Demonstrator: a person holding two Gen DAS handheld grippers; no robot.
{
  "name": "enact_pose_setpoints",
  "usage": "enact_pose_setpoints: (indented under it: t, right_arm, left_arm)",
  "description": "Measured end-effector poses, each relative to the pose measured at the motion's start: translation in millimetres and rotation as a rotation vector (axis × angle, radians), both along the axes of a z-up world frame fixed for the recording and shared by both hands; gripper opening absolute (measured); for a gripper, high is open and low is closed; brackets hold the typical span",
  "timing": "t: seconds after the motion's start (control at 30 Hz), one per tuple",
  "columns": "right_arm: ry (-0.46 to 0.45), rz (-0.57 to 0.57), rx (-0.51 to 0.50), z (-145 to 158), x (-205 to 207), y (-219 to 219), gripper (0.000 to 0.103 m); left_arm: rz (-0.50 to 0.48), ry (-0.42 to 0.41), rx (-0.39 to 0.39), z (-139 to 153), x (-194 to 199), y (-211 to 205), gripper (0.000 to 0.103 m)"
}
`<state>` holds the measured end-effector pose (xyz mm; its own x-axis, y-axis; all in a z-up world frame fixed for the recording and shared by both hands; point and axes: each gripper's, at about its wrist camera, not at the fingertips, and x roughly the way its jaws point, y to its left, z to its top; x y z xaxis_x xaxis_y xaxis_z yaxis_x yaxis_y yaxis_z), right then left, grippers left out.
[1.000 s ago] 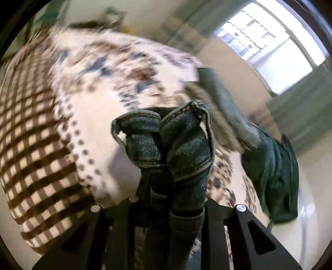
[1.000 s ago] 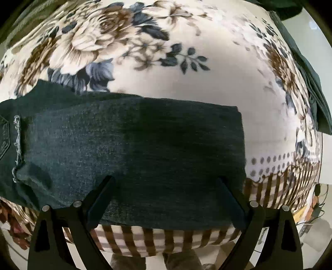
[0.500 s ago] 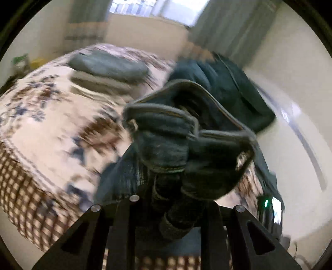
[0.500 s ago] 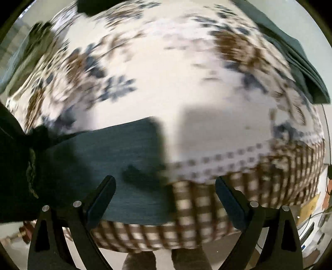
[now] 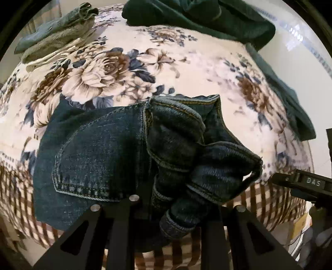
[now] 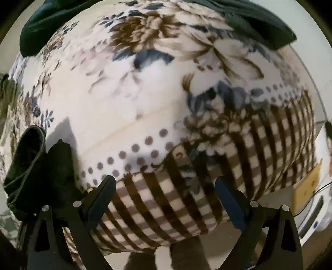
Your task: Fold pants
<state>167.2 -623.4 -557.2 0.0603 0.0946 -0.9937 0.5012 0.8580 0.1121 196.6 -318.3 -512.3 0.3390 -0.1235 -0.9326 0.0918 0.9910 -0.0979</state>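
Dark blue jeans (image 5: 99,149) lie on the floral blanket (image 5: 186,68), back pocket facing up. Their gathered waistband end is bunched up between the fingers of my left gripper (image 5: 176,207), which is shut on the denim and tilted down over the bed's checked border. In the right wrist view the jeans (image 6: 31,170) show only as a dark fold at the far left. My right gripper (image 6: 164,182) hangs open over the blanket's checked border (image 6: 166,207), nothing between its fingers. Its black body (image 5: 311,183) pokes in at the right edge of the left wrist view.
Dark green garments (image 5: 197,16) lie heaped at the far side of the bed, and another (image 5: 290,99) drapes along its right side. A folded grey-green pile (image 5: 58,35) sits at the far left. Beyond the bed's near edge are floor and a white box (image 6: 313,214).
My left gripper has swung and rolled with the jeans bundle, from facing across the room to looking down onto the bed. My right gripper has slid right, off the jeans, to the checked border.
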Motion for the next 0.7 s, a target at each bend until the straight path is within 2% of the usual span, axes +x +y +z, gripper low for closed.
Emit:
enact_pose_setpoints:
  t: [0.07,0.1,0.23,0.27,0.3,0.5,0.57,0.7]
  right_arm:
    - [-0.02,-0.023,0.076,-0.6,-2.2,-7.9,0.098]
    - [-0.029,-0.029,0.101,1.5,-6.6,-8.1,0.098]
    - [-0.081,-0.039,0.245,7.4,-1.9,-6.9,0.098]
    - [-0.088,-0.042,0.272,8.2,2.3,-2.6,0.098]
    - [-0.097,-0.04,0.298,10.0,5.9,1.1,0.098]
    - [-0.162,0.056,0.421,34.3,42.0,41.1,0.098]
    - [-0.168,0.083,0.47,38.0,52.7,57.9,0.098]
    - [-0.169,0.112,0.55,40.3,67.4,86.5,0.098]
  left_arm:
    - [-0.002,0.014,0.026,8.5,-3.3,-7.6,0.019]
    - [-0.002,0.026,0.031,14.7,0.3,-7.8,0.023]
    - [-0.034,0.091,0.007,28.0,11.1,-10.6,0.054]
    - [-0.036,0.091,-0.002,34.4,9.5,-11.3,0.06]
    - [-0.037,0.083,0.006,40.4,7.8,-11.0,0.071]
    - [-0.024,0.07,0.123,56.1,-0.1,4.1,0.074]
    - [-0.012,0.093,0.115,59.9,-1.1,14.9,0.074]
    - [0.006,0.109,0.036,82.3,-11.4,36.6,0.074]
